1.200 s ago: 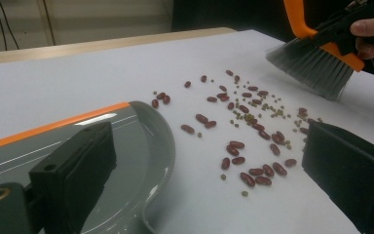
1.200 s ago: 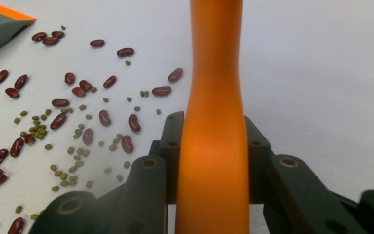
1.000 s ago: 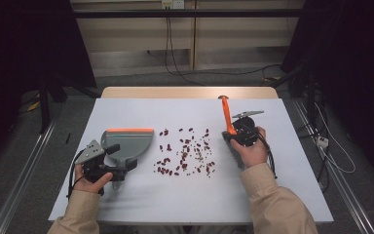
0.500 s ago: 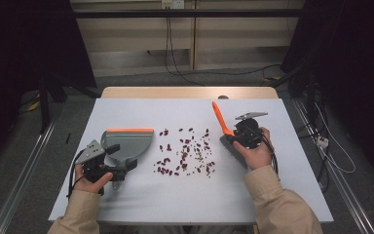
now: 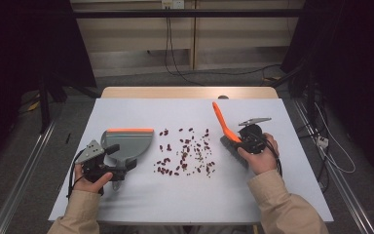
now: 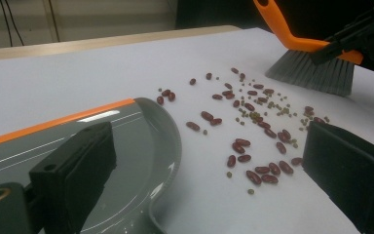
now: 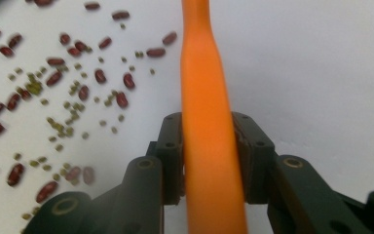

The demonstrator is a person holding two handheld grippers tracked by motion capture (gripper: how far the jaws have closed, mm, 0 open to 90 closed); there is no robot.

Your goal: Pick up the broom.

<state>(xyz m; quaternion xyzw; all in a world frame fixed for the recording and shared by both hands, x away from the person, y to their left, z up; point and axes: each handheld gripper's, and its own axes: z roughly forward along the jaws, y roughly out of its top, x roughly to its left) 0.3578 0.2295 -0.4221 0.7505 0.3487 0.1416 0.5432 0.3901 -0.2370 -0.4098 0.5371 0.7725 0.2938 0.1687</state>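
Two grippers at work over a white table. Right gripper has its jaws clamped on the orange handle of a hand brush; in the right gripper view the pads press both sides of the handle, with no gap showing. These jaws have just been closing further, the handle between them. Brush bristles rest on the tabletop, just right of the spill; handle tilts up and away toward the far edge

Left gripper is at the handle of a grey dustpan with an orange lip. In the left gripper view its jaws stand wide apart, one over the pan's grey tray, the other over bare table beside the beans; whether the pads press the pan's handle I cannot tell. Pan lies flat, left of the spill, orange lip toward the far side

Scattered red kidney beans and small green mung beans lie between pan and brush, nearest beans just beside the pan's right rim, farthest close to the bristles

Open room: bare tabletop in front of the spill toward the person, and a broad strip behind it up to the wooden far edge. Right of the brush, bare table to the right edge
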